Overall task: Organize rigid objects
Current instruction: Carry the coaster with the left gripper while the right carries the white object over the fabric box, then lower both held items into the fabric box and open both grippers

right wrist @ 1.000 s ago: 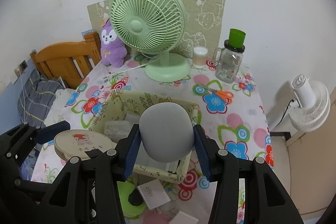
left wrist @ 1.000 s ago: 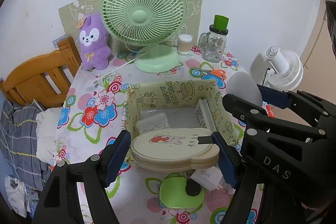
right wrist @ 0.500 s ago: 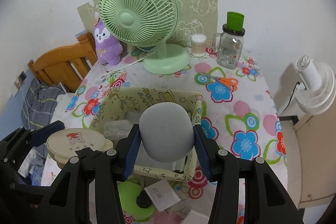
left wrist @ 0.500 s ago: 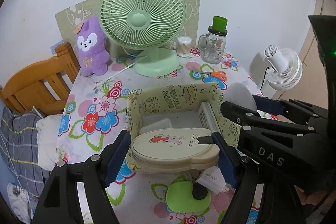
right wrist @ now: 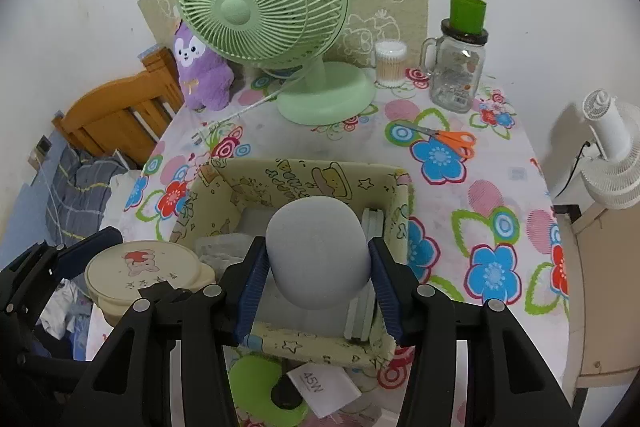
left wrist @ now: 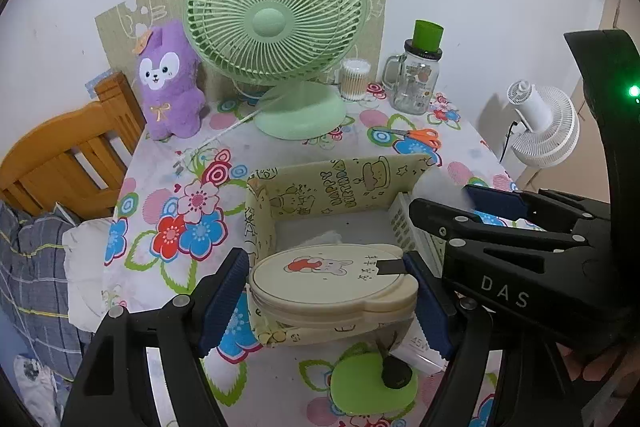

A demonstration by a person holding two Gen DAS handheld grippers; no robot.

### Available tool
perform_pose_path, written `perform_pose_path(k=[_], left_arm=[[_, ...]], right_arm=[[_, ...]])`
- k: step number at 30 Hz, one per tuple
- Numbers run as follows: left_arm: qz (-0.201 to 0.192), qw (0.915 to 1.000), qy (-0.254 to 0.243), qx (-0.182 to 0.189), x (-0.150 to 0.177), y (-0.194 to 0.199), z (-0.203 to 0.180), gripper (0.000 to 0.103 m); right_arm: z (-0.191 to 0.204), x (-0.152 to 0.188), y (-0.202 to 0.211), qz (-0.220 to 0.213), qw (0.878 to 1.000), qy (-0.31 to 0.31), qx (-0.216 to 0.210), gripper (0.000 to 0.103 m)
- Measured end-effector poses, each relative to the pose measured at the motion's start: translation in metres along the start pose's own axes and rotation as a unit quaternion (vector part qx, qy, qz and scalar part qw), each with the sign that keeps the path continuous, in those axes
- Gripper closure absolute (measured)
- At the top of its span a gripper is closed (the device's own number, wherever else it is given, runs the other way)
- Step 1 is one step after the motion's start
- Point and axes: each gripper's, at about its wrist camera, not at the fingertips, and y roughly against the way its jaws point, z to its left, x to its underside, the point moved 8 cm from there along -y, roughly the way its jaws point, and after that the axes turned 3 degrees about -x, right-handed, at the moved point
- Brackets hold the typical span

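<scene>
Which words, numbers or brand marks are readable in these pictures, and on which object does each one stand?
"HAPPY BIRTHDAY": printed on the inner wall of the storage box.
"DAS": on the black body of the right tool, seen from the left wrist.
"45W": on the white charger box lying before the storage box.
Handwritten characters on the bunny lid held by the left tool: too small to read.
Print on the glass mug jar: blurred.

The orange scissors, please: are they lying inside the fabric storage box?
No, the orange scissors lie on the tablecloth beyond the box.
</scene>
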Motion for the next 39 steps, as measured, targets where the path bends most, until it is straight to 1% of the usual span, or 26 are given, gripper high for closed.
perform_pose_path(k=[1, 2, 3, 4, 5, 11, 22, 29, 32, 34, 37, 39], left_arm=[[0.001, 1.0, 0.001, 0.002, 0.0, -0.002, 0.001, 0.024], [0.004, 1.0, 0.003, 0.004, 0.0, -0.004, 0.002, 0.024], [0.005, 1.0, 0.004, 0.005, -0.001, -0.005, 0.003, 0.024], [0.007, 1.0, 0.004, 0.005, -0.001, -0.007, 0.004, 0.024], [0.008, 1.0, 0.004, 0.005, -0.001, -0.009, 0.005, 0.024], [0.014, 0.9998, 0.002, 0.013, -0.007, -0.022, 0.002, 0.024], [0.036, 0.9989, -0.015, 0.024, -0.013, -0.062, -0.016, 0.024], [0.06, 0.9977, -0.021, 0.022, -0.009, -0.09, -0.024, 0.023], [0.068, 0.9974, -0.013, 0.018, -0.007, -0.099, -0.023, 0.023], [0.062, 0.998, -0.006, 0.009, -0.006, -0.102, -0.021, 0.023], [0.07, 0.9974, -0.012, 0.01, -0.003, -0.107, -0.024, 0.02], [0.074, 0.9972, -0.011, 0.01, -0.001, -0.106, -0.024, 0.014]], right_arm=[[-0.002, -0.001, -0.002, -0.001, 1.0, 0.0, 0.007, 0.038], [-0.004, -0.002, -0.003, -0.003, 1.0, -0.002, 0.01, 0.034], [-0.007, -0.003, -0.003, -0.005, 1.0, -0.007, 0.01, 0.027], [-0.009, -0.005, -0.003, -0.009, 1.0, -0.012, 0.007, 0.023], [-0.012, -0.006, -0.003, -0.011, 1.0, -0.016, 0.009, 0.023], [-0.031, -0.007, -0.004, -0.008, 0.999, -0.035, 0.031, 0.022], [-0.072, 0.01, -0.007, 0.012, 0.995, -0.071, 0.068, 0.022], [-0.092, 0.022, -0.013, 0.03, 0.993, -0.082, 0.079, 0.022], [-0.098, 0.025, -0.016, 0.033, 0.992, -0.089, 0.082, 0.022], [-0.102, 0.027, -0.016, 0.029, 0.992, -0.098, 0.079, 0.022], [-0.107, 0.031, -0.021, 0.039, 0.99, -0.105, 0.082, 0.022], [-0.108, 0.034, -0.024, 0.046, 0.99, -0.106, 0.081, 0.022]])
